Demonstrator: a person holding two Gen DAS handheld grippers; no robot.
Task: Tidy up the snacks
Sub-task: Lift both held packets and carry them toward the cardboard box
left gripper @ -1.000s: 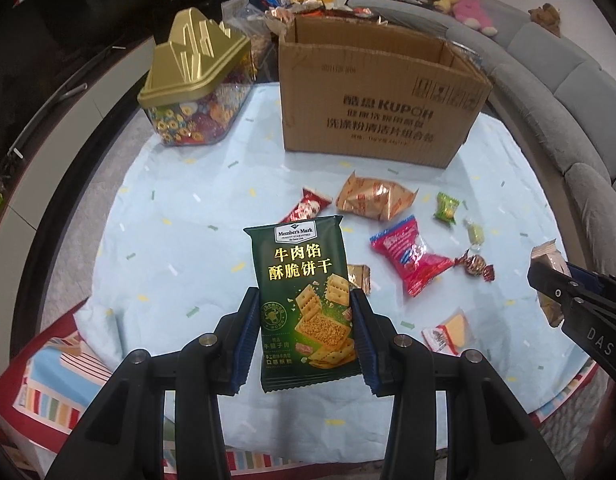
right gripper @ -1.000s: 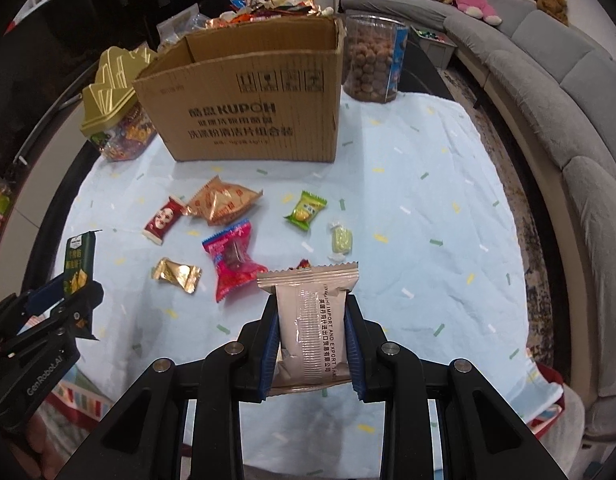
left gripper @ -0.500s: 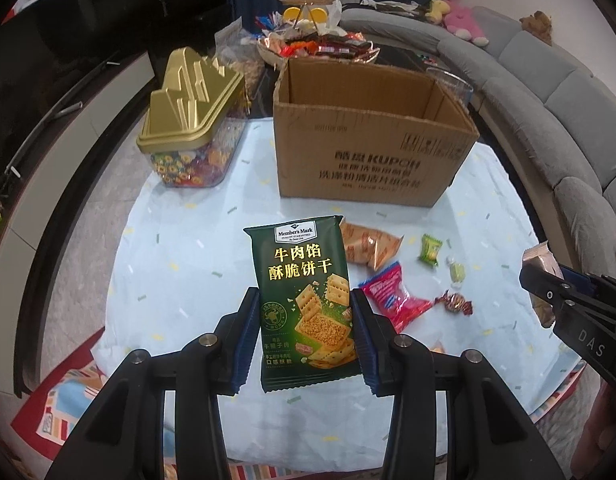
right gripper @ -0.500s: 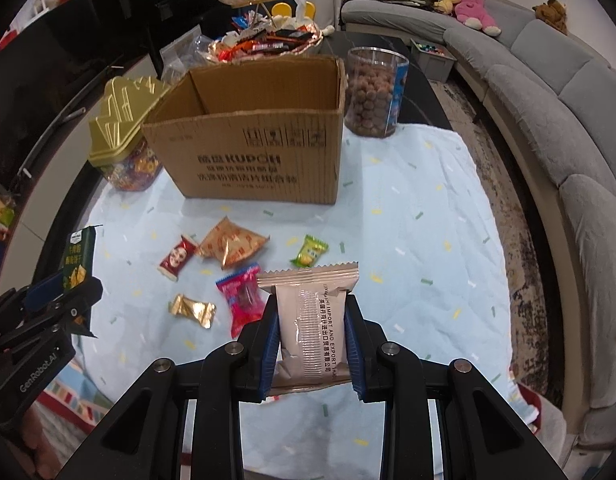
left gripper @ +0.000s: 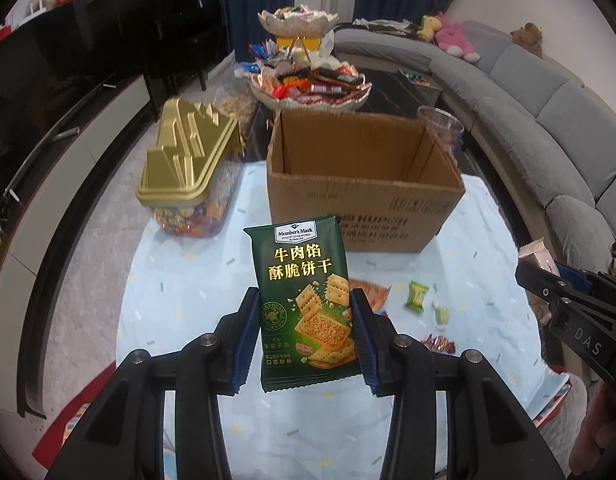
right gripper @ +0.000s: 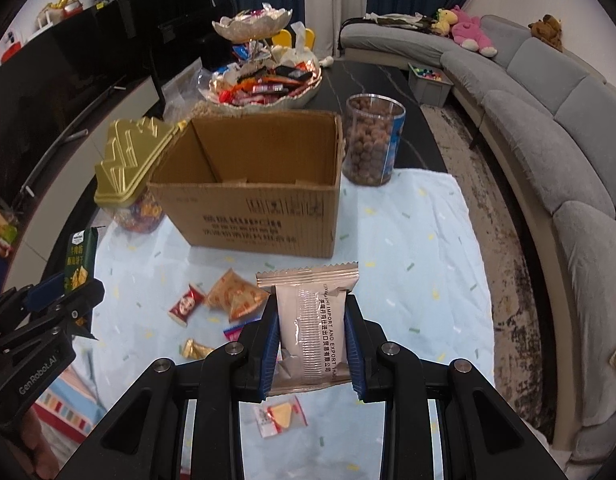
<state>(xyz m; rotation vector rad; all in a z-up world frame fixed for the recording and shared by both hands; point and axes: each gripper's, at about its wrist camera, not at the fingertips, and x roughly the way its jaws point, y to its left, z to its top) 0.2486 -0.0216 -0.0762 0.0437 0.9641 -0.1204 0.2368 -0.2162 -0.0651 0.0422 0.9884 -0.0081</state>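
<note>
The left gripper (left gripper: 304, 334) is clamped on the green cracker packet (left gripper: 304, 296), the blue pads pressing its two long edges in the lower half. The packet is held upright above the pale blue tablecloth (left gripper: 180, 304), in front of the open cardboard box (left gripper: 363, 216) and clear of it. It is judged light and fairly flat; the film is glossy and probably slippery, and the crackers inside are brittle. A grip across the side edges, as now, is suitable, provided that the pressure is kept moderate so that the contents are not crushed. The packet is dark green, with a white brand label at the top, yellow characters below it and square crackers pictured on the lower half.

The right gripper (right gripper: 311, 348) is clamped on the beige packet (right gripper: 308, 320), again across both long edges. This packet is also held upright over the tablecloth, short of the box and to the near side of it. It is judged light and soft, a pillow-type wrap with some give; the matt film should slip less than the green one. The crimped top seal is stiff but thin, so the body is the better place for a hold. Its back is shown: beige, with a centre seam, small printed lines of text and a serrated upper edge.

Loose sweets (right gripper: 236, 298) lie on the tablecloth between the grippers and the box. The box interior is seen to be open and unobstructed from above, so a release over its rim is judged feasible for both packets.
</note>
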